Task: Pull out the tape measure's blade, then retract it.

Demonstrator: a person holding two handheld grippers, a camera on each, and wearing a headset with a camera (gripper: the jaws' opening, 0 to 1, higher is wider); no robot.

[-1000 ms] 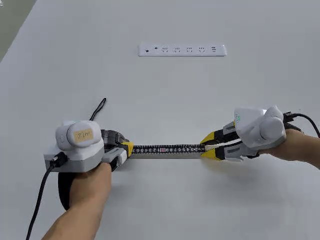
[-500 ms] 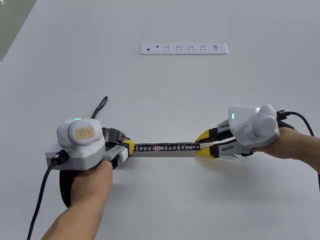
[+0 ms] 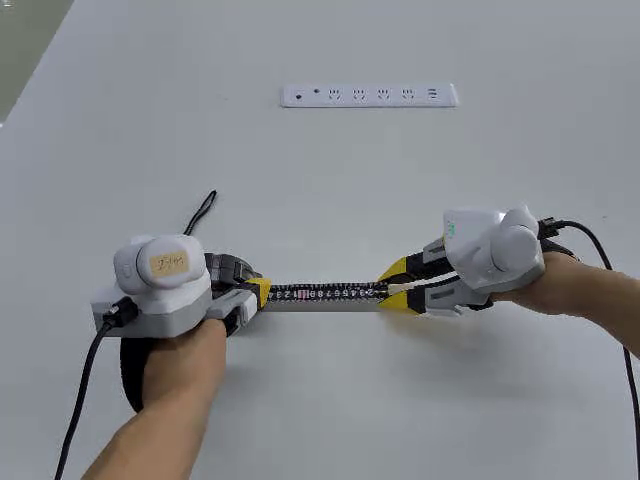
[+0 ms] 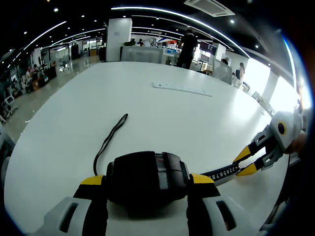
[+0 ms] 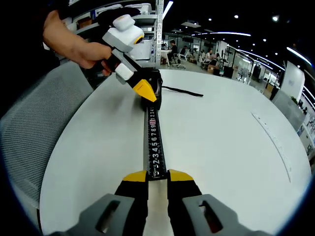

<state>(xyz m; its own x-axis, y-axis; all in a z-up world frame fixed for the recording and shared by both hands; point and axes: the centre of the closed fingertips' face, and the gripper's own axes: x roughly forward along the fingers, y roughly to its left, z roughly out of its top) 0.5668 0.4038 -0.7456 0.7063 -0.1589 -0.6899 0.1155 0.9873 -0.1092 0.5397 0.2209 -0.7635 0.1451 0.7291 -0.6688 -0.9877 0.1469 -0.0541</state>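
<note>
head view: left gripper [image 3: 248, 300] clamped around tape measure case [image 3: 226, 270], near left; right gripper [image 3: 392, 288] pinches blade [image 3: 325, 294] tip to its right. risk: weak pinch slips, blade whips back uncontrolled.

I am reading black numbers on the blade [image 5: 154, 142] of my tape measure [image 5: 156, 83] in the right gripper view: 2, 3, 4, 5, 6, 7, 8, 9, counting away from my right tool [image 5: 157, 174]. In the head view, a yellow sticker [image 3: 168, 264] is showing on my left tool [image 3: 250, 300], its handwriting too blurred to read.
</note>
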